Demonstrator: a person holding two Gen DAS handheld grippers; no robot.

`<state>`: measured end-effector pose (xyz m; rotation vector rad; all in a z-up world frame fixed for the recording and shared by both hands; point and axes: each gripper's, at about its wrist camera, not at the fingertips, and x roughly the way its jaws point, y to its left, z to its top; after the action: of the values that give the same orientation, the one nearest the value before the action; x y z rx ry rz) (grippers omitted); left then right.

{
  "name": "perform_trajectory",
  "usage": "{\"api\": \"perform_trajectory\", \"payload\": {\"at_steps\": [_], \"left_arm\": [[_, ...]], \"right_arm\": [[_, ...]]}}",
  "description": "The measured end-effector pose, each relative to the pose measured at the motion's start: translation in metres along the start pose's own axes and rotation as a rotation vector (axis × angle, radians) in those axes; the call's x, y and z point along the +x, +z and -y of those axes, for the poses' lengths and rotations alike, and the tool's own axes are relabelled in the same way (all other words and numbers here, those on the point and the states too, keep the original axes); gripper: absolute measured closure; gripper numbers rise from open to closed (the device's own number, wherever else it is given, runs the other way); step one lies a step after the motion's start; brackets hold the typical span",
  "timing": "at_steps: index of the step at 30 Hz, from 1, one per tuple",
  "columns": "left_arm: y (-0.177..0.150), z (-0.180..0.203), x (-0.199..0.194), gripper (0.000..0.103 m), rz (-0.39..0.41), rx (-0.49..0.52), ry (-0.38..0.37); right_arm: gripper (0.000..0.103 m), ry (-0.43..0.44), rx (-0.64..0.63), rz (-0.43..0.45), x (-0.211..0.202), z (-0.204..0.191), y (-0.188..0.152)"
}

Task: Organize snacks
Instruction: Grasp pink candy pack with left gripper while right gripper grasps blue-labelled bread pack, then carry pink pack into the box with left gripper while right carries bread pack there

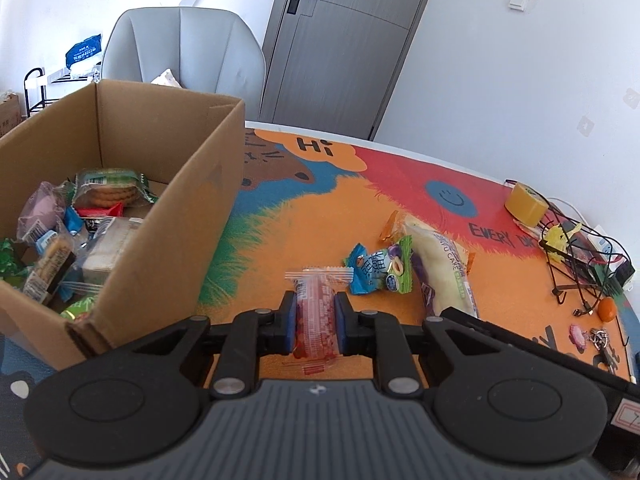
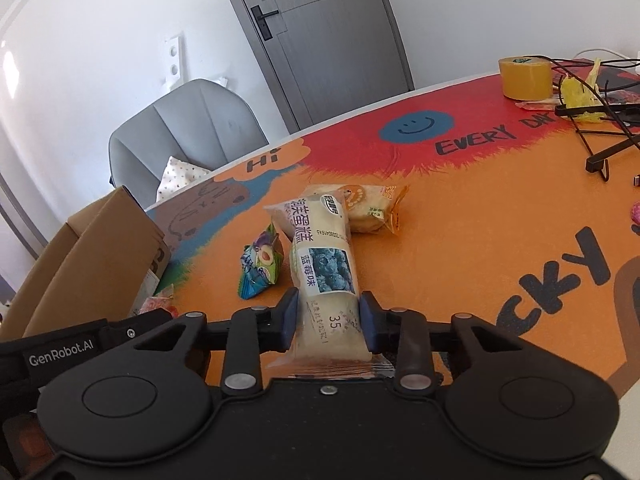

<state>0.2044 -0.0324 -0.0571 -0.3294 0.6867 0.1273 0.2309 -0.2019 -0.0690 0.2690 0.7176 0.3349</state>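
Both grippers are loaded: the left gripper is clamped on a red bar, the right gripper on a cake pack, above the mat's near edge. Next, carry both to the box (already part-filled) at the left edge.

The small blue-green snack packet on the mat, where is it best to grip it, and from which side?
Grip the blue-green packet across its puffed middle, coming from above on its free side, away from the cake pack that lies close beside it. The crimped ends look flat and thin, so they would probably slip.
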Motion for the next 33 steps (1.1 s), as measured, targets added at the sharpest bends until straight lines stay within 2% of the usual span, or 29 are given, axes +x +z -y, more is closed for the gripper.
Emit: {"api": "perform_trajectory", "payload": {"at_steps": [6,15,25,33], "left_arm": [[0.005,-0.004,-0.023,0.085,0.051,-0.007,-0.009],[0.016,-0.023,-0.061,0.085,0.134,-0.033,-0.004],[0.029,-0.064,-0.09,0.085,0.2,-0.081,0.026],[0.048,-0.095,-0.097,0.085,0.242,-0.083,0.066]], "right_arm": [[0.073,0.046,0.026,0.064,-0.026,-0.004,0.002],[0.074,0.128,0.008,0.128,-0.053,-0.034,0.007],[0.074,0.201,-0.017,0.145,-0.058,-0.075,0.01],[0.074,0.229,-0.051,0.148,-0.052,-0.11,0.016]]}}
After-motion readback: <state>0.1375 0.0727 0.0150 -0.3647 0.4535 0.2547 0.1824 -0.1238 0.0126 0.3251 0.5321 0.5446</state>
